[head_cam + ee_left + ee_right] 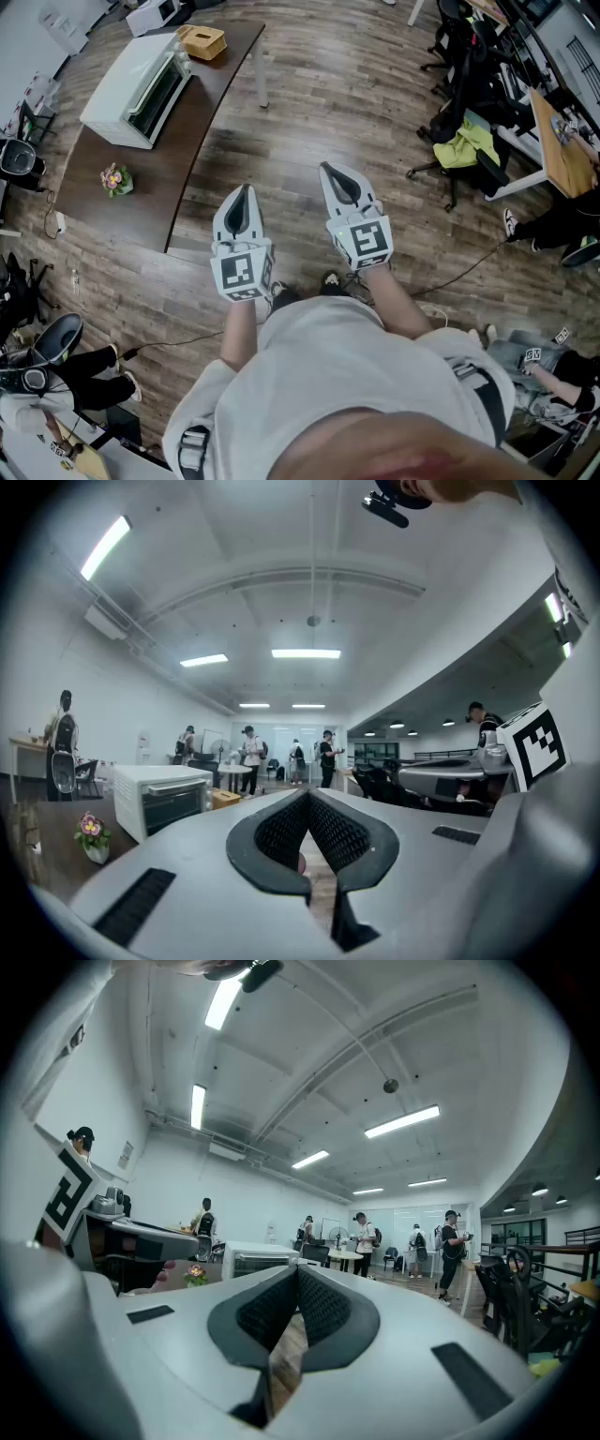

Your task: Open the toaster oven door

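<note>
Head view, standing person looking down: the left claw [246, 190] and right claw [325, 167] are held side by side over a wood-plank floor [375, 112]. Both are pale grey tapered plastic shells with dark ribbed pads. In the left gripper view the left claw [307, 794] has its tips pressed together and nothing between them. The right gripper view shows the same for the right claw [297, 1269], tips meeting and empty. The toaster oven [136, 89] is a white, boxy unit at the far end of a dark brown curved desk [187, 150], well apart from both claws. Its dark glass door [161, 94] looks closed. A small flower pot [115, 178] stands nearer on the desk, and a tan box [202, 41] sits just beyond the oven.
</note>
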### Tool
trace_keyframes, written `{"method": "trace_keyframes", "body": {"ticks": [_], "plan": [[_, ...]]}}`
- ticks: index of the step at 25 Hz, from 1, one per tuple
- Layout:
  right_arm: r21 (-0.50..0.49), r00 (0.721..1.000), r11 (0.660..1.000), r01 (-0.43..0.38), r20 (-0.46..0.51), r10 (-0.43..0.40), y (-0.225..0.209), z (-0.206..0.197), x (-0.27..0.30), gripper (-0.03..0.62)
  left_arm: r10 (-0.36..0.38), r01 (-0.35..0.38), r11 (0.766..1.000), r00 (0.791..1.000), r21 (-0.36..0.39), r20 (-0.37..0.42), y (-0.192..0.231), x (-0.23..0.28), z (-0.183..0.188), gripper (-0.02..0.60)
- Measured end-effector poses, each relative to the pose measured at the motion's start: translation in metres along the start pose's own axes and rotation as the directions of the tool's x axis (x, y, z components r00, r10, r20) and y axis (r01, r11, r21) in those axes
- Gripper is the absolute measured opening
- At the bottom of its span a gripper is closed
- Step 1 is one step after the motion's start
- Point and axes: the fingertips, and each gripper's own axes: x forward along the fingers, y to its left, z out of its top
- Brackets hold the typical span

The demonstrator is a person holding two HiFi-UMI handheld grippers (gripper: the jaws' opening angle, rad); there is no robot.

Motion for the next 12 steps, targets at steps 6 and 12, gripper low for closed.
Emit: {"method": "trace_keyframes", "body": {"ticks": [6,12], "plan": [[-0.036,1.0,0.999,-0.015,0.016,0.015,0.03,0.002,0.011,-0.003,-0.005,0.005,1.0,1.0,-0.007,-0.001,0.022,-0.014,-0.003,0.018],[0.026,1.0,1.0,-0.001,0.022,0.0,0.052,0.008,0.021,-0.003,-0.023,0.023,1.0,1.0,0.012,0.004,0.045,-0.018,-0.002,0.018]]}}
